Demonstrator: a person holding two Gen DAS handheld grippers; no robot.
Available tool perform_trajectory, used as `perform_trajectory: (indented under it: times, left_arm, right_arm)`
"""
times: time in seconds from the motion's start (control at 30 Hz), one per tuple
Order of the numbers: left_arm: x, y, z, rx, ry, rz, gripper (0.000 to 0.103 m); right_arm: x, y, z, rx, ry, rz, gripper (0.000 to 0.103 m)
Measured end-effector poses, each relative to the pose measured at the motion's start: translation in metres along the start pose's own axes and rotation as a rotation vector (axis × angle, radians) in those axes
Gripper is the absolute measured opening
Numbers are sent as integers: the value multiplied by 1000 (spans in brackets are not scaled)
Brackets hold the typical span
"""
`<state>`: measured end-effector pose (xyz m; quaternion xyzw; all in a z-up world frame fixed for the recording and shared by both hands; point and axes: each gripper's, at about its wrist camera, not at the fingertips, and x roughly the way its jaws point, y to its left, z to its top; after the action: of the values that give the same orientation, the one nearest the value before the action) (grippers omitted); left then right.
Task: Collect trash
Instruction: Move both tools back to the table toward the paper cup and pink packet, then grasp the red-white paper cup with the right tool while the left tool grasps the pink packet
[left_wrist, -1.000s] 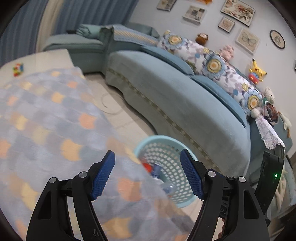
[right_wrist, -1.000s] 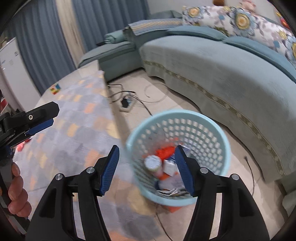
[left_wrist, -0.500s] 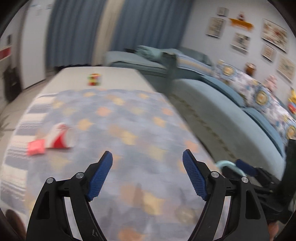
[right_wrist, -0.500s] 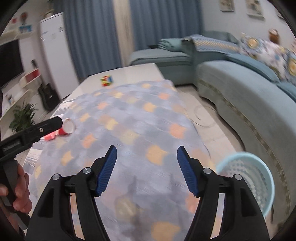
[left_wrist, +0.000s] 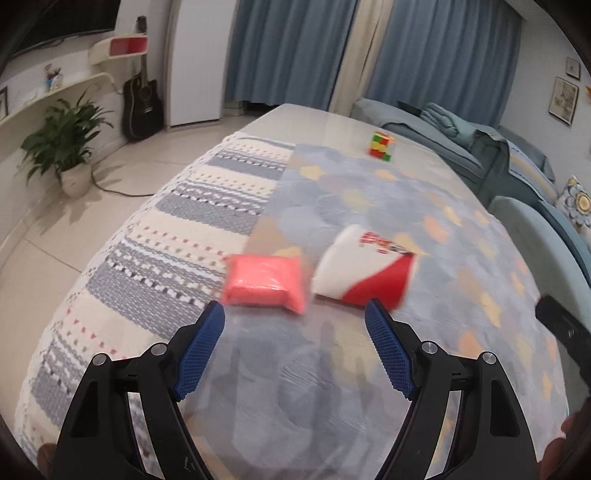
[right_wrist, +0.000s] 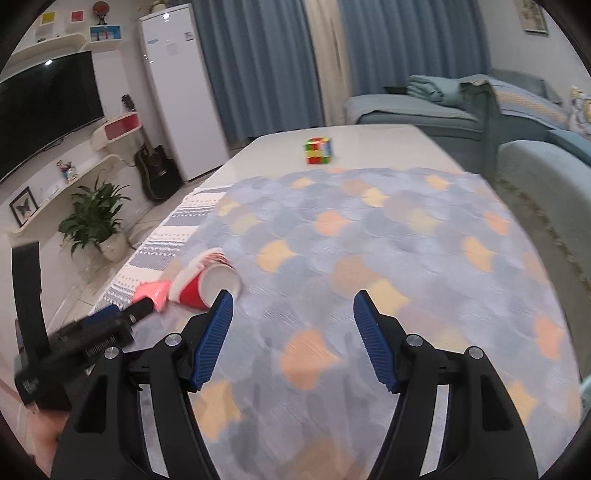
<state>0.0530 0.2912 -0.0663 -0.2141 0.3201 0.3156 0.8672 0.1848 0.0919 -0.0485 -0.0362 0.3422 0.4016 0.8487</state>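
A pink packet (left_wrist: 264, 283) and a red-and-white paper cup (left_wrist: 364, 271) lie side by side on the patterned tablecloth (left_wrist: 369, 369). My left gripper (left_wrist: 295, 317) is open and empty, just short of them, its gap facing both. In the right wrist view the cup (right_wrist: 205, 282) lies on its side with its mouth toward me, the packet (right_wrist: 151, 291) to its left. My right gripper (right_wrist: 291, 306) is open and empty over the cloth, right of the cup. The left gripper (right_wrist: 110, 317) shows there beside the packet.
A colourful puzzle cube (left_wrist: 380, 147) stands on the bare far end of the table (right_wrist: 369, 140). A blue sofa (right_wrist: 546, 184) runs along the right. A potted plant (left_wrist: 70, 147), a guitar (left_wrist: 142, 103), a fridge (right_wrist: 181, 88) and a TV (right_wrist: 44, 110) stand at the left.
Both grippers have swung left from the light blue trash basket on the floor to the table. The packet and cup have come close in front of the left gripper.
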Motion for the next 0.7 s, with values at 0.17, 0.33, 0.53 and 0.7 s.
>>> perform_trajectory:
  times: [0.17, 0.33, 0.53, 0.7]
  left_arm:
    - [19, -1, 7, 14, 23, 0, 76]
    - [32, 8, 11, -15, 52, -38, 76]
    - [41, 20, 10, -74, 84, -87, 67]
    - [42, 33, 10, -136, 80, -128, 60]
  right_arm:
    - [37, 18, 13, 1, 46, 74, 64]
    - [63, 34, 21, -5, 84, 124, 64]
    - [89, 45, 26, 8, 119, 158, 65]
    - [107, 57, 27, 6, 143, 174, 71]
